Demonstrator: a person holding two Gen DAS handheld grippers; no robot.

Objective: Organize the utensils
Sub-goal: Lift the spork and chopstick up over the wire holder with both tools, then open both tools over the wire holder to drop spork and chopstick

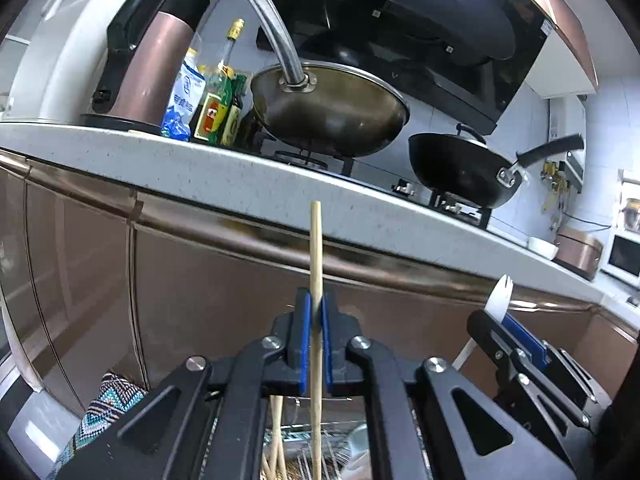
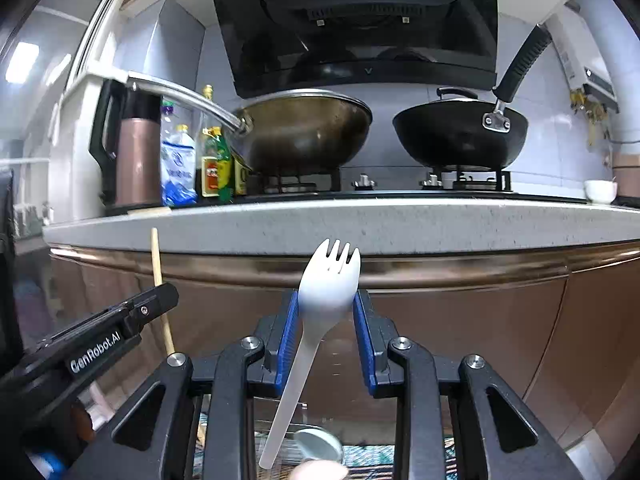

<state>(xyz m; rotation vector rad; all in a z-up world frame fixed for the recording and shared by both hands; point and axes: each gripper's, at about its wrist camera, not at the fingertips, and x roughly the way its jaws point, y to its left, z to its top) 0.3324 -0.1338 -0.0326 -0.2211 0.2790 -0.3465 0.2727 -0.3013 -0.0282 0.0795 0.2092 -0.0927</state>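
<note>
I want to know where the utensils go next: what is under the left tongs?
Under the left tongs, which grip a chopstick, a wire rack with more chopsticks shows. The tongs' frame covers the rest.

Home kitchen — gas hob (image 2: 384, 184) with two woks (image 2: 304, 132) under a range hood (image 2: 360, 24), speckled countertop (image 2: 320, 224), oil bottles (image 2: 216, 160), kettle (image 2: 128, 152)
</note>
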